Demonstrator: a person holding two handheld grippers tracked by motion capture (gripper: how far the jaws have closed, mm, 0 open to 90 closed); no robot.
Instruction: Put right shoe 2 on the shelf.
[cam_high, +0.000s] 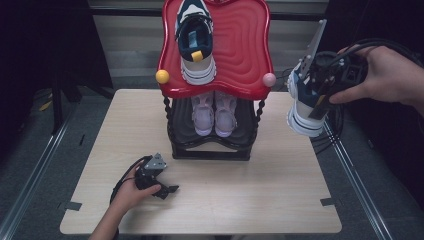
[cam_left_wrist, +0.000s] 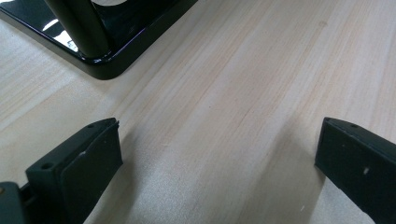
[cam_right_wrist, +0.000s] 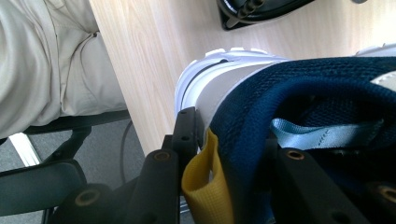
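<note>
A: Nearest first. Left hand (cam_high: 131, 192) low on the table (cam_high: 280, 200), near the front edge. Left gripper (cam_high: 170, 190) lying close over the wood, jaws spread wide, bare tabletop between them. Released, holding nothing.

B: Agreed. The left gripper view has both black pads well apart over pale wood grain, and a glossy black base corner of the rack (cam_left_wrist: 100, 65) with one post rising from it, a little way ahead.

A: Next out, right side. Right hand (cam_high: 385, 77) raised above the table's right edge. Right gripper (cam_high: 320, 100) clamped on a navy and white sneaker (cam_high: 302, 107).

B: Grip point: the heel collar. In the right gripper view one jaw sits outside the heel beside the yellow pull tab (cam_right_wrist: 205, 186), the other inside the opening by a light blue loop (cam_right_wrist: 322, 135). Jaws clenched on the collar.

A: The shoe hangs in the air, clear of the table, sole towards the rack, off to the right of the red tray.

B: Farther back: two-tier rack (cam_high: 212, 145) at table centre. Lower black shelf carries a pair of pink sneakers (cam_high: 214, 115), side by side, toes forward.

A: Top tier: red tray (cam_high: 245, 45) with a wavy rim, a yellow ball (cam_high: 162, 76) at its front left corner, a pink ball (cam_high: 269, 79) at front right. The matching navy sneaker (cam_high: 196, 42) sits on the left half, heel nearest us. The right half is bare.
</note>
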